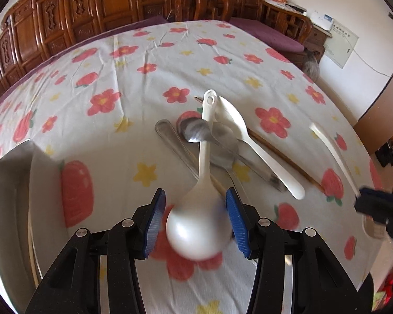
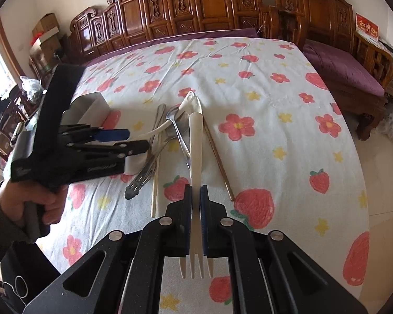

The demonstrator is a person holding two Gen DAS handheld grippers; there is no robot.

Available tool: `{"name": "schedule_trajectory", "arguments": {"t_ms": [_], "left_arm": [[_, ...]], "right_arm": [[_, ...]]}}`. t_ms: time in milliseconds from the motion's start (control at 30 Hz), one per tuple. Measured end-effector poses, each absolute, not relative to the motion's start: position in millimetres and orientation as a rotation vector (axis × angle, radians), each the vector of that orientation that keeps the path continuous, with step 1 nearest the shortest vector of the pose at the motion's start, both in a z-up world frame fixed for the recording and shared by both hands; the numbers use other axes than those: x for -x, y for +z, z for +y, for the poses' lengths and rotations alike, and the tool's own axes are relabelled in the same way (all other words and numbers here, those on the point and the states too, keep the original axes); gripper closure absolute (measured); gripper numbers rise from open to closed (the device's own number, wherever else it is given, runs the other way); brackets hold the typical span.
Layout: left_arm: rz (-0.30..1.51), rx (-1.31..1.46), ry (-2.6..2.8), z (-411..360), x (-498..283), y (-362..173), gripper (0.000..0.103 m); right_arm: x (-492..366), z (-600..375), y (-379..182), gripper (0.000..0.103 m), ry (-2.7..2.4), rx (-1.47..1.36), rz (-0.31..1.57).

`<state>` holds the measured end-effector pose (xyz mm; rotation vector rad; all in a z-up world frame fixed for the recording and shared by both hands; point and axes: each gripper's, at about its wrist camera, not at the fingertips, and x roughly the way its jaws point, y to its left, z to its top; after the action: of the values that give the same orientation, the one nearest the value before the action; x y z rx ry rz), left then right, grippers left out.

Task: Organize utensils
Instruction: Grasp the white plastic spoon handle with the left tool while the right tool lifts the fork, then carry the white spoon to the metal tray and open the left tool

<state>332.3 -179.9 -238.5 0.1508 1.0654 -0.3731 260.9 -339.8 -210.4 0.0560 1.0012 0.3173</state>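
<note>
Most of both views taken up by a table under a white cloth (image 1: 149, 83) printed with red flowers, strawberries and yellow stars. Behind it, along the far edge, carved wooden seat backs (image 2: 209, 7) and a purple cushion (image 2: 343, 70).

At the table's left side, a shiny metal container (image 2: 91, 104), upright, well apart from the pile of cutlery.

Left gripper (image 1: 195, 191) low over the cloth, held in the person's left hand (image 2: 39, 201); fingers spread wide, blue pads (image 1: 154, 222) flush against both sides of the round bowl of a white ladle (image 1: 199, 235), apparently pinching it. Ladle handle stretched forward, its holed end resting on top of the pile.

Right gripper (image 2: 196, 187) to the right of the pile, fingers nearly closed, clamped on the thin shank of a white plastic fork (image 2: 196, 141); tines back toward the camera, handle pointing ahead, its tip over the pile.

Mid-table, the pile itself: a second white spoon (image 1: 249, 136) lying diagonally, a metal spoon (image 1: 196, 130) under the ladle handle, more steel pieces crossed beneath, one with a slotted handle end (image 2: 136, 185).

Beside these, a brown chopstick (image 1: 283, 154) just right of the white spoon and a pale chopstick (image 2: 154, 183) on the left of the heap.
</note>
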Motion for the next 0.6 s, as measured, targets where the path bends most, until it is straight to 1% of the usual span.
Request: {"name": "schedule_trajectory", "arguments": {"t_ms": [167,233,333,367,400,600], "left_arm": [[1.113,-0.152,-0.380,-188.2,-345.1,-243.7,0.057],[1.157,-0.147,-0.370,-189.0,-349.8,-249.1,0.062],[1.177,-0.114,-0.379,-185.8,-351.1,-246.6,0.072],[1.175,-0.113,-0.381,-185.4,-350.7,-245.1,0.082],[1.171,-0.123,-0.377,-185.9,-349.3,-242.5,0.094],[1.144,-0.188,-0.372,-187.6,-339.9,-229.9,0.095]], "right_arm": [[-262.5,-341.7,-212.0,0.096,0.319,-0.073,1.006],[-262.9,-342.5,-212.3,0.096,0.318,-0.079,1.008],[-262.5,-342.8,-211.8,0.096,0.317,-0.078,1.008],[-262.7,-343.0,-212.0,0.096,0.319,-0.078,1.008],[-262.9,-343.1,-212.0,0.096,0.319,-0.077,1.008],[-262.2,-337.6,-211.4,0.096,0.329,-0.058,1.007]]}}
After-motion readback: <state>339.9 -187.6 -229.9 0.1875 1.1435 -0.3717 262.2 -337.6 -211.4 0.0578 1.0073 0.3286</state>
